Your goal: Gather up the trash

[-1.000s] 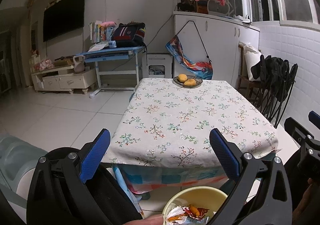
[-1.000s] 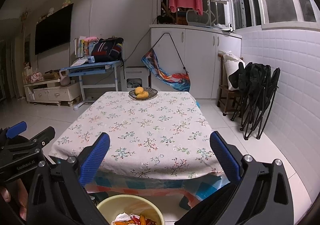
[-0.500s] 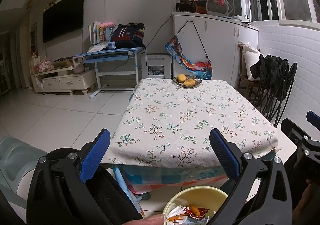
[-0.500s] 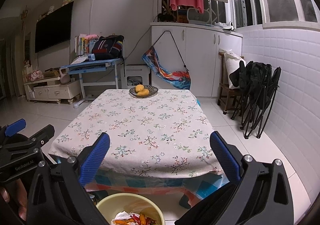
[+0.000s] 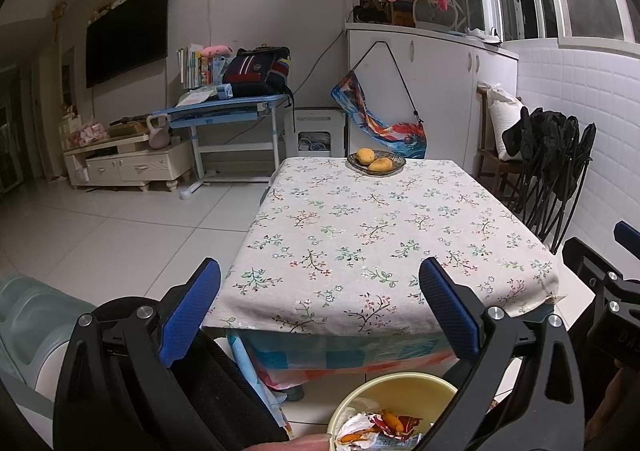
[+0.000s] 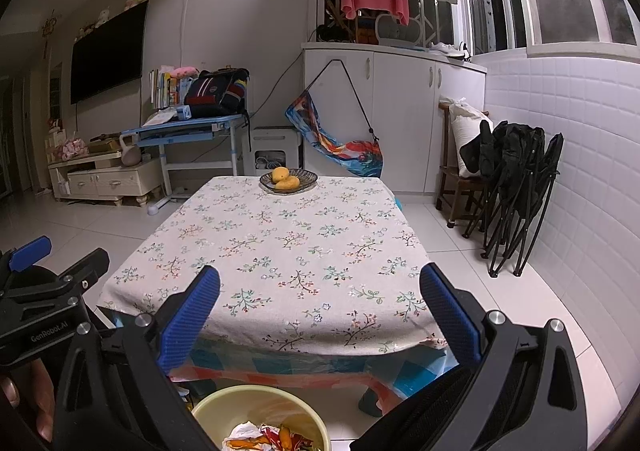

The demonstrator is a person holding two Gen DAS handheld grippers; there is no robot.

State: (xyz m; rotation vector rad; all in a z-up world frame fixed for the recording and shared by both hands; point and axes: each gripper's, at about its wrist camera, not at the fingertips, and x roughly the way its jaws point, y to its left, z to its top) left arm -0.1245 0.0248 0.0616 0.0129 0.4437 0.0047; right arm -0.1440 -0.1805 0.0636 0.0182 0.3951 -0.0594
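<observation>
Table [image 6: 280, 243] edge near | left claw [image 5: 320, 305], right claw [image 6: 320, 307] wide open, empty | bin [image 6: 224, 403] below

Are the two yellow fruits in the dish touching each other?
Touching. The right wrist view shows the two yellow fruits pressed together in the dish, no gap between them.

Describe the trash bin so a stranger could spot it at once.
Start at the table with the floral tablecloth. On the floor below its near edge, close to both grippers, stands the trash bin, a round pale yellow bucket. It is the only open container there, with crumpled white paper and orange wrappers showing inside, unlike the dark fruit dish at the table's far end.
</observation>
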